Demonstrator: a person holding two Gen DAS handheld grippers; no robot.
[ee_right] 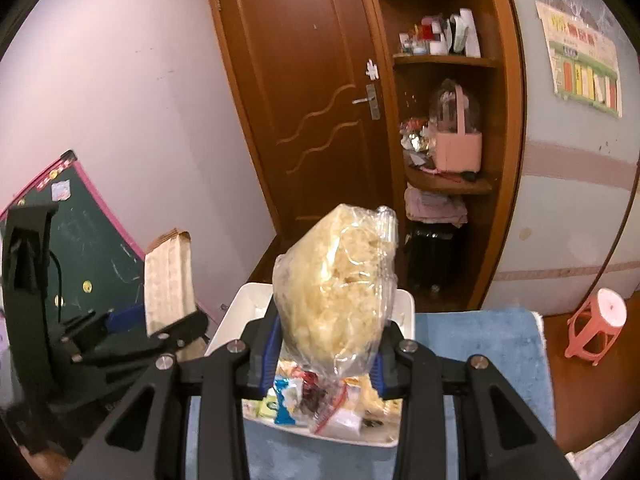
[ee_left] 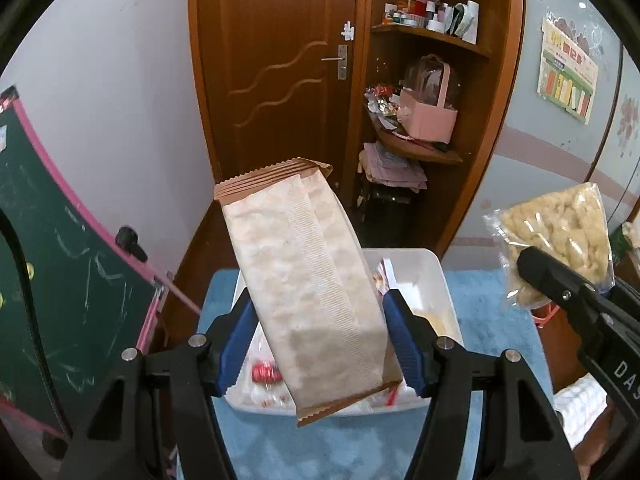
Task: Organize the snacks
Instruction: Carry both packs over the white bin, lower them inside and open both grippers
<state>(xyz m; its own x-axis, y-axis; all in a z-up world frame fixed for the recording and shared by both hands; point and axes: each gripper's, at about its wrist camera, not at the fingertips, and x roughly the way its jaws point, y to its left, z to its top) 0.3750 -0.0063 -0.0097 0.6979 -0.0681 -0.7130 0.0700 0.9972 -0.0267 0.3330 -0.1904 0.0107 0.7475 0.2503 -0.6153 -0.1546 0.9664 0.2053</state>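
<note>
My left gripper is shut on a long brown paper snack packet, held tilted above a white bin with small wrapped snacks inside. The packet also shows in the right wrist view. My right gripper is shut on a clear bag of pale yellow puffed snacks, held upright over the white bin. That bag shows at the right in the left wrist view. The left gripper is left of the right one.
The bin stands on a blue cloth-covered table. A green chalkboard with pink frame leans at the left. A wooden door and corner shelves with a pink basket are behind. A pink stool stands at the right.
</note>
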